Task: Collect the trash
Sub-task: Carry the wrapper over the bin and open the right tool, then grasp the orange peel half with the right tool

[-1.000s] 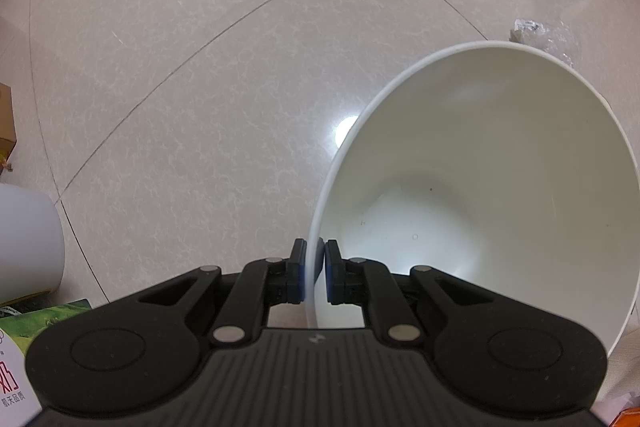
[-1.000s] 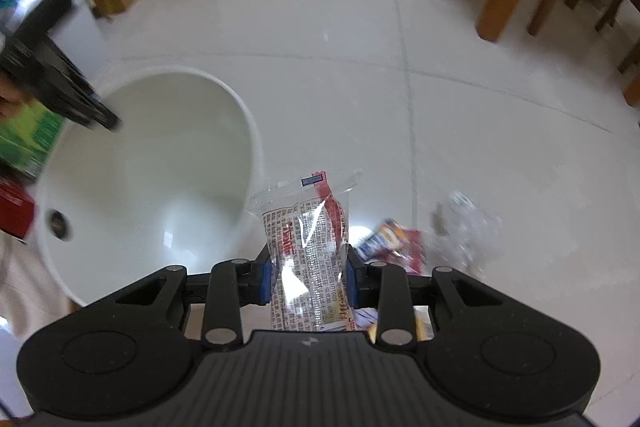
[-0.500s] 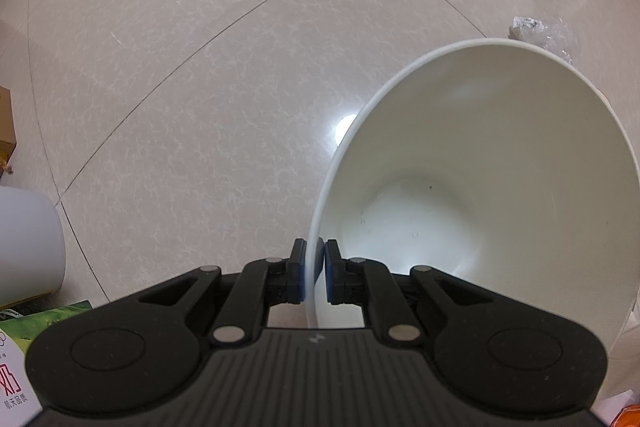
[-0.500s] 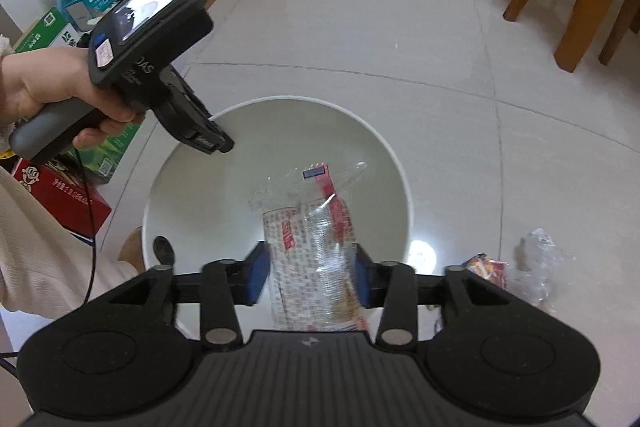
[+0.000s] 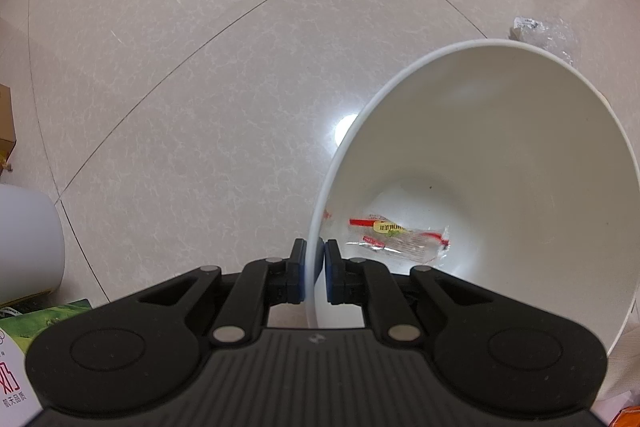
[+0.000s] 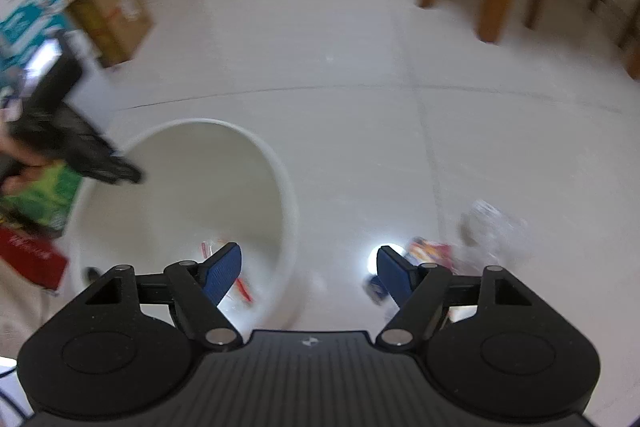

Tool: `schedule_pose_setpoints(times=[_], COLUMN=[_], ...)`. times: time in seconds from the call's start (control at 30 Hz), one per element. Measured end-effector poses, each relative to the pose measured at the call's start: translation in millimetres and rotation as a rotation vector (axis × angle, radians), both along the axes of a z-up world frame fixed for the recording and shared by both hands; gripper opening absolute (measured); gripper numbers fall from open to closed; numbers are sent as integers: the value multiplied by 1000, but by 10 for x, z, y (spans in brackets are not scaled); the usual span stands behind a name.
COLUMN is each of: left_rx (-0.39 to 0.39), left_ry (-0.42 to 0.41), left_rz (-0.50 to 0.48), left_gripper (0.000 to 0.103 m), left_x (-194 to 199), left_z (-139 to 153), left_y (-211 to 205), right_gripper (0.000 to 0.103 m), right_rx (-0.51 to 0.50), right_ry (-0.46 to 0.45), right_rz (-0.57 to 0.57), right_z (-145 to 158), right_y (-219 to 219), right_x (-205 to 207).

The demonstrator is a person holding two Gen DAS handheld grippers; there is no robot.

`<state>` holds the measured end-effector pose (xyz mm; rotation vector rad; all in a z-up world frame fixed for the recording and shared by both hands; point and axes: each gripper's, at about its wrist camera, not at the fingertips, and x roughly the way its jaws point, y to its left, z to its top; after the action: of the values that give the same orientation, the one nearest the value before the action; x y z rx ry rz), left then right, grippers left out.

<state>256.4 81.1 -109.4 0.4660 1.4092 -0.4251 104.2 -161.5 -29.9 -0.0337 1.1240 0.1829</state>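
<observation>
Wrapper point(image 5: 398, 238) dropped into bin point(image 5: 520, 131), right gripper point(image 6: 309, 269) opening, empty

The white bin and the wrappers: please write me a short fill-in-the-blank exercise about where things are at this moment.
1. The left gripper is shut on the ___ of the white bin.
2. The clear wrapper with red print lies ___ the bin.
3. The right gripper, its jaws opening, holds ___.
4. The colourful wrapper and the crumpled clear plastic lie on the ___.

Missing words: rim; inside; nothing; floor
</observation>
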Motion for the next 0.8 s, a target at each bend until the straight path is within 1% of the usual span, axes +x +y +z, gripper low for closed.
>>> schedule_pose_setpoints(times=[0.1,0.2,0.3,0.37,0.43,0.5,0.53,0.67,0.7,0.8], left_rx=[1,1,1,2,2,-1,-2,-2,-4,-7], left_ry=[0,0,1,-1,-1,1,1,2,3,6], left_rz=[-1,-1,-1,-3,-3,-1,0,-3,0,4], left_gripper=[7,7,7,7,7,7,7,7,7,7], left_x=[-1,-2,-2,-5,-6,-7,-6,-4,-2,8], left_z=[1,5,5,6,7,7,8,11,11,10], left_y=[2,-5,-6,-7,-8,2,6,14,18,26], right_gripper=[80,80,81,81,83,84,88,98,101,102], right_rx=[-32,-62,-75,-67,-18,46,83,177,183,181], right_ry=[32,82,143,198,253,280,288,265,260,267], right_rz=[-76,-168,-277,-380,-475,-574,-612,-764,-794,-844], right_z=[-230,-556,-904,-1159,-1413,-1646,-1753,-2042,-2111,-2318], right_y=[-287,-544,-799,-967,-1113,-1233,-1271,-1381,-1395,-1423], right_x=[-9,-34,-50,-62,-81,-166,-200,-337,-363,-357])
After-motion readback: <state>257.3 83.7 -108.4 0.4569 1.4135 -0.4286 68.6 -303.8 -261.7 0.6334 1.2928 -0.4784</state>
